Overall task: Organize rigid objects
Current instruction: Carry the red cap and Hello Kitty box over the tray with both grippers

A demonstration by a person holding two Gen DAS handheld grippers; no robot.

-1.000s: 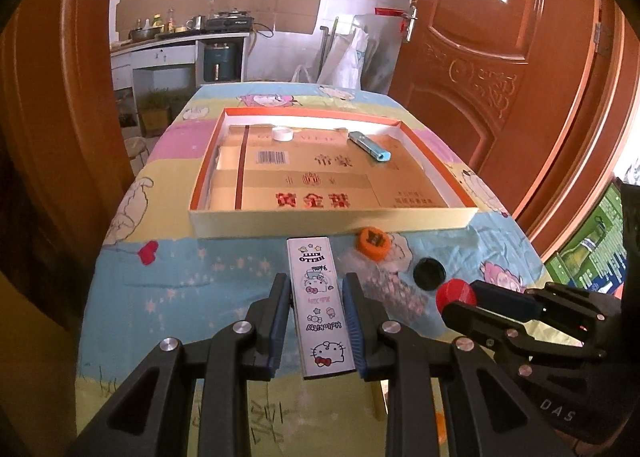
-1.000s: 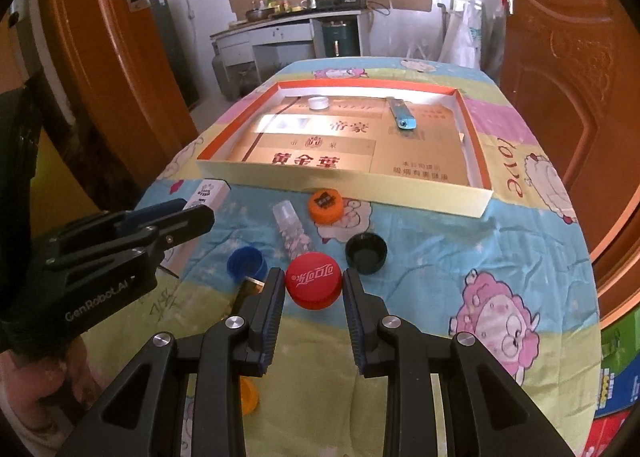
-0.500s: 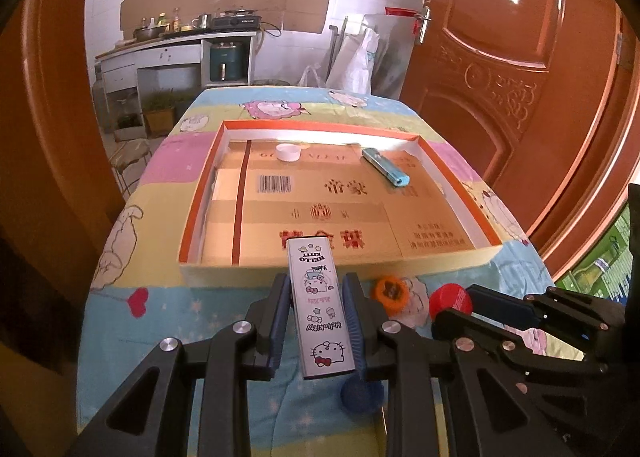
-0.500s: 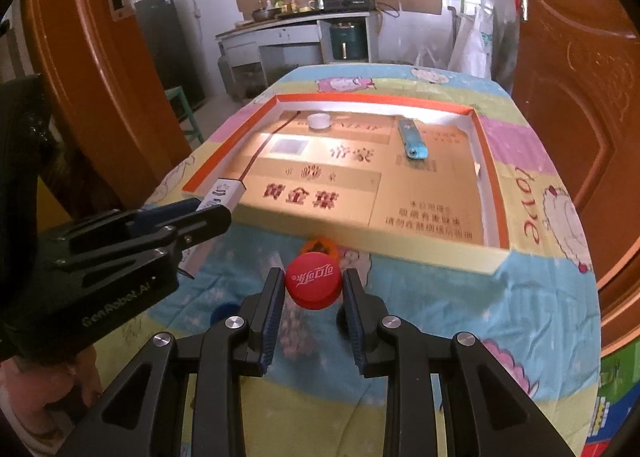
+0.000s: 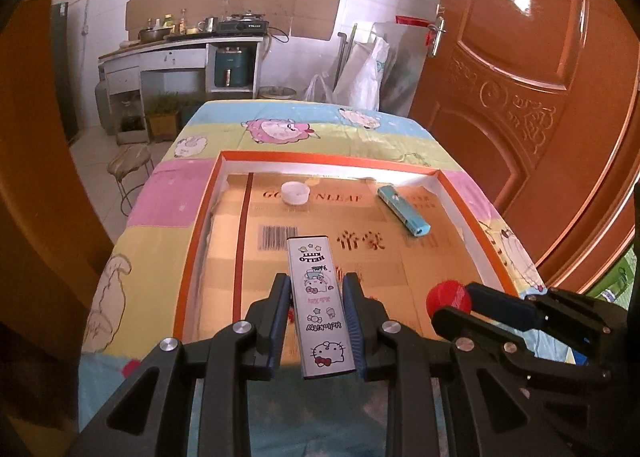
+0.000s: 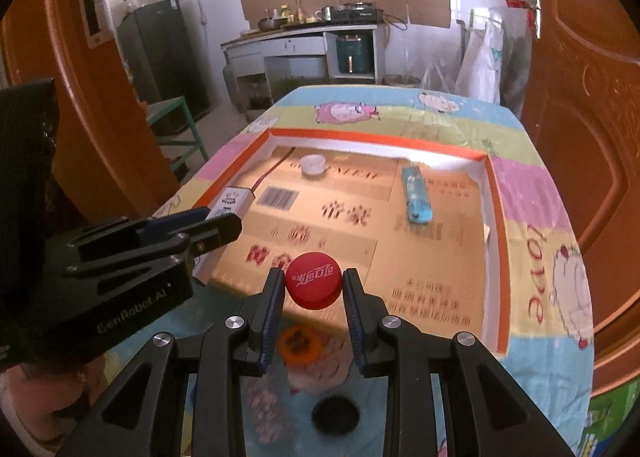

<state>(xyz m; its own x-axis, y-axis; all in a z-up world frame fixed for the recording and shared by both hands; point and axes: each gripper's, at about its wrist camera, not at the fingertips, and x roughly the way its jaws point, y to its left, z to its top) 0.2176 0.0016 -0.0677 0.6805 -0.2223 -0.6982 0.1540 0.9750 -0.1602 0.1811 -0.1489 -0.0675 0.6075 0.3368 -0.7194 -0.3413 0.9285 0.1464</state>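
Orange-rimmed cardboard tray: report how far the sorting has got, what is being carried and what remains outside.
Done: a white round cap and a light blue rectangular case lie inside the orange-rimmed cardboard tray. In hand: the left gripper holds a white Hello Kitty rectangular box, and the right gripper a red bottle cap, both over the tray's near edge. Left: an orange cap and a black cap sit on the tablecloth.

Beyond the table's cartoon-print cloth [image 5: 168, 193] we see a white kitchen counter [image 5: 180, 53]; right of it, a carved orange-brown wooden door [image 5: 520, 97].
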